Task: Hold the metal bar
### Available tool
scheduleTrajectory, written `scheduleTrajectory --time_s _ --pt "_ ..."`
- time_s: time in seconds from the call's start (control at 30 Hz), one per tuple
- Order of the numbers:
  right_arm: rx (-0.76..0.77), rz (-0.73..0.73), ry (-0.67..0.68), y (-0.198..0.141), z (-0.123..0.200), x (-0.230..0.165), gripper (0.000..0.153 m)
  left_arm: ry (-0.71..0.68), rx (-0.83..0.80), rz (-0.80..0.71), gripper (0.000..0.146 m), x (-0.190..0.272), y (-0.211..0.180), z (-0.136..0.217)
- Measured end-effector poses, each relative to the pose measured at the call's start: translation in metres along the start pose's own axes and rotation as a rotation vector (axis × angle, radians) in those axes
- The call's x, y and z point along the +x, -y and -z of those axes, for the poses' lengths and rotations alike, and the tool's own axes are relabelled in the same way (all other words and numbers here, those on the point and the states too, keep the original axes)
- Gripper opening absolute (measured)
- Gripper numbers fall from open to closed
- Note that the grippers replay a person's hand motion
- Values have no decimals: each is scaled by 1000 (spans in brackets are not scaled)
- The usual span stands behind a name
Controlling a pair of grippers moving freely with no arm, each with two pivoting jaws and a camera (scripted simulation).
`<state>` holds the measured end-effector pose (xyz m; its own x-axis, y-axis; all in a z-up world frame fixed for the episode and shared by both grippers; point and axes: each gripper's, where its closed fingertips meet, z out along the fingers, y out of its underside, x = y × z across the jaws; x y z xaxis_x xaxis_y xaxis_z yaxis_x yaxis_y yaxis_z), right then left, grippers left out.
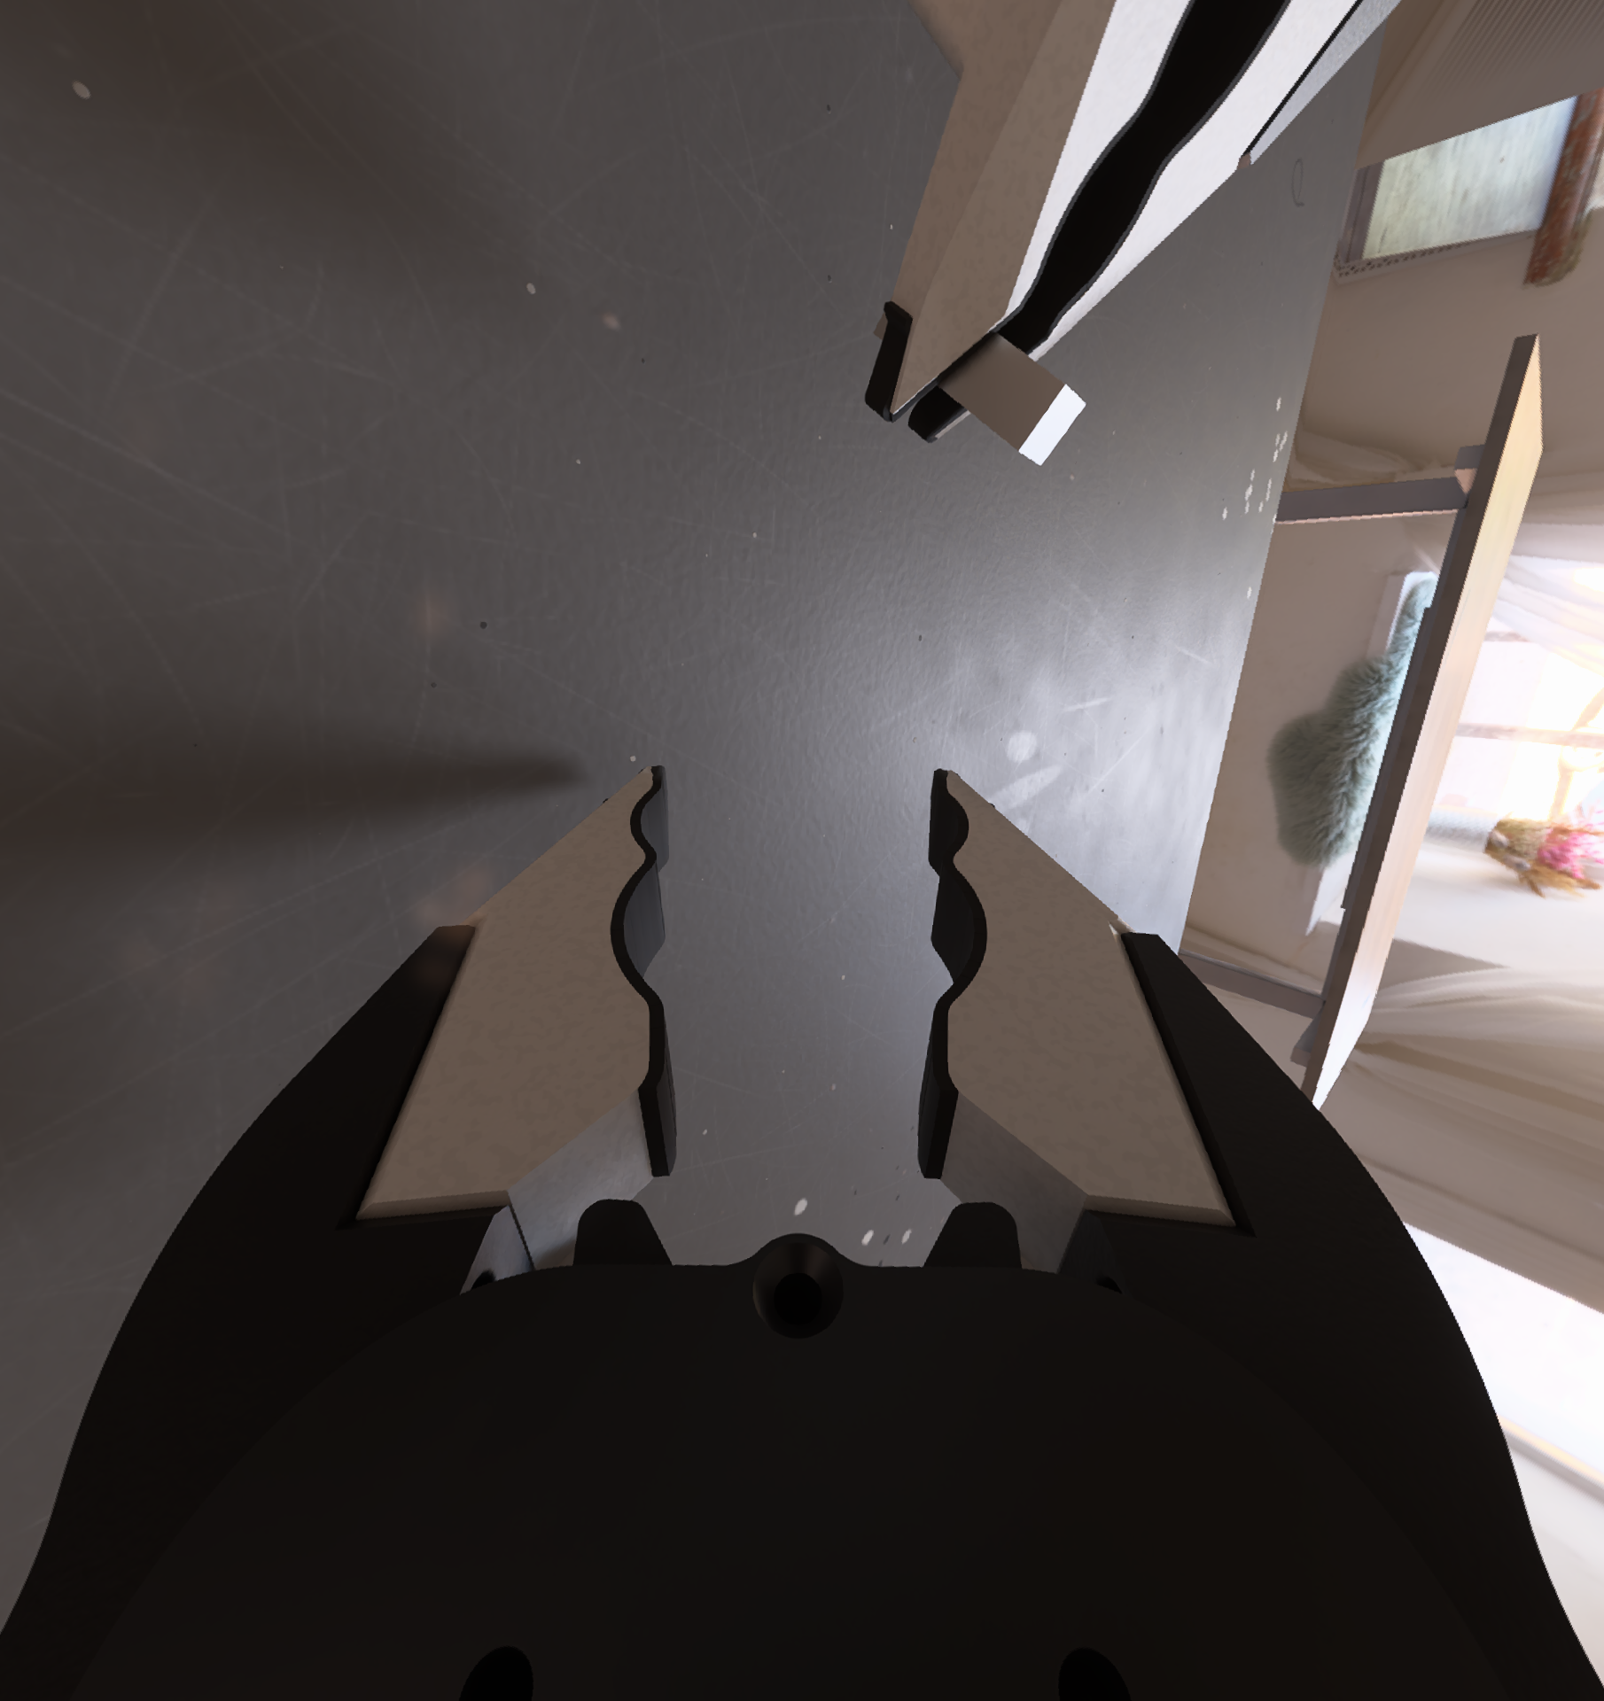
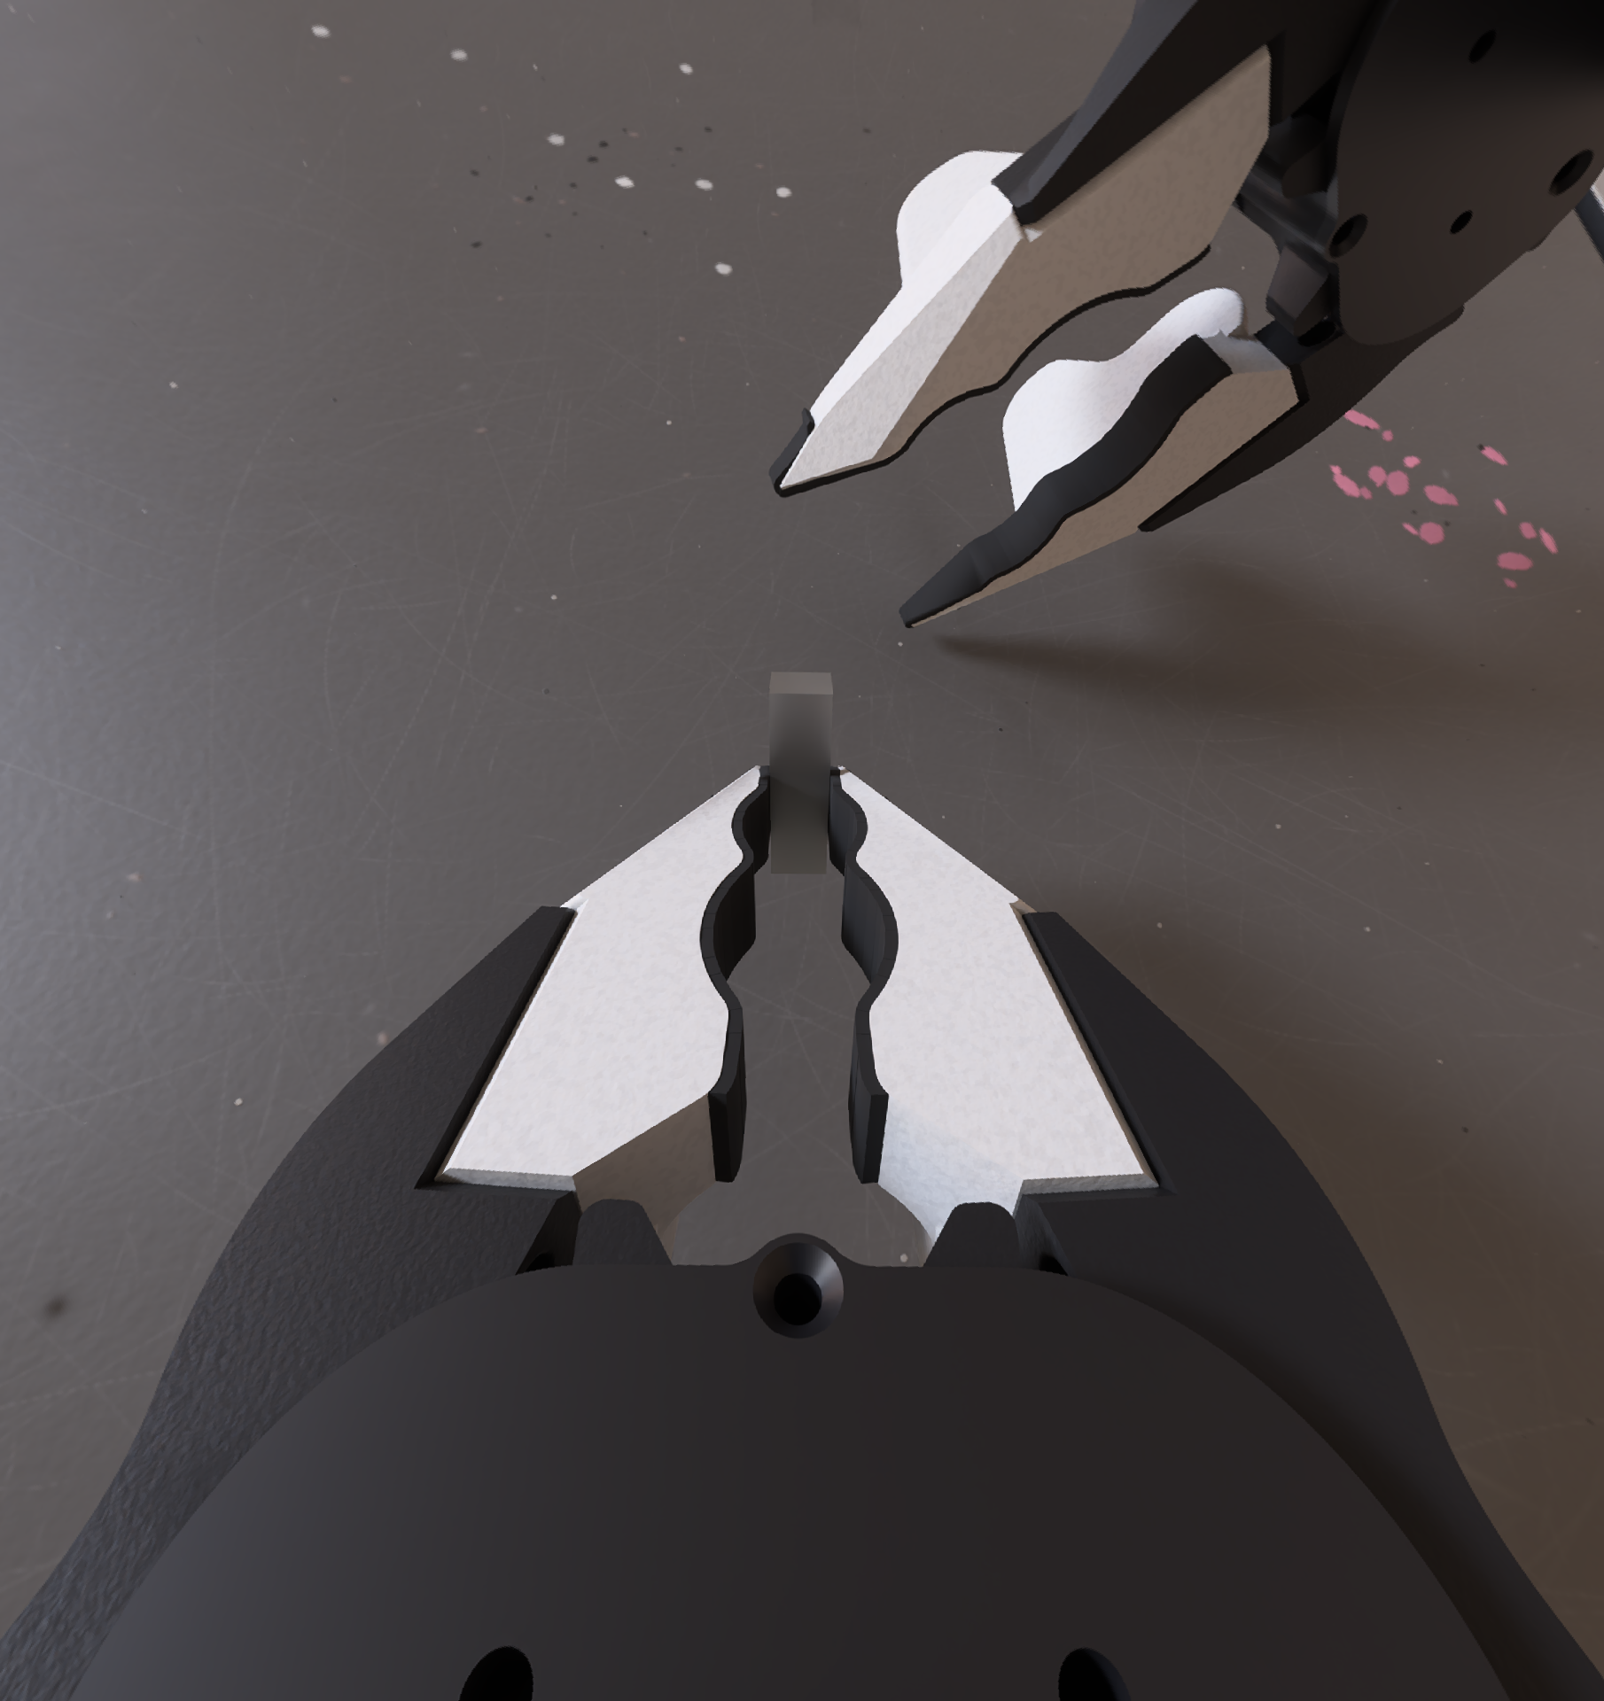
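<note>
The metal bar is a short grey square-section piece. My right gripper is shut on the metal bar and holds it between its tips above the dark table. The bar sticks out past the tips. In the left wrist view the right gripper comes in from the top, with the bar's bright end poking out beside its tips. My left gripper is open and empty, some way short of the bar. It shows in the right wrist view at upper right, jaws apart.
The dark scratched table top has white specks and pink specks. Its edge runs down the right of the left wrist view, with a wooden board and a bright room beyond.
</note>
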<state>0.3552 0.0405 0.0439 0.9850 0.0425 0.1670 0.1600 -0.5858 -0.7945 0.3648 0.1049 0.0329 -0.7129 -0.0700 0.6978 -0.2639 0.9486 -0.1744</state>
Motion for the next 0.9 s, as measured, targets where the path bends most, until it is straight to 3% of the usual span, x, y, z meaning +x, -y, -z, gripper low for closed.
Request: scheduleTrajectory --time_s 0.4,0.57,0.9 --pt "78 -65 37 4 -3 1 11 18 0 -26 57 -1 -1 -2" --pt "81 -23 -28 4 -5 1 11 16 21 -19 56 -2 -1 -1" --pt "130 -140 -77 4 -1 17 11 -40 120 136 57 -5 3 4"
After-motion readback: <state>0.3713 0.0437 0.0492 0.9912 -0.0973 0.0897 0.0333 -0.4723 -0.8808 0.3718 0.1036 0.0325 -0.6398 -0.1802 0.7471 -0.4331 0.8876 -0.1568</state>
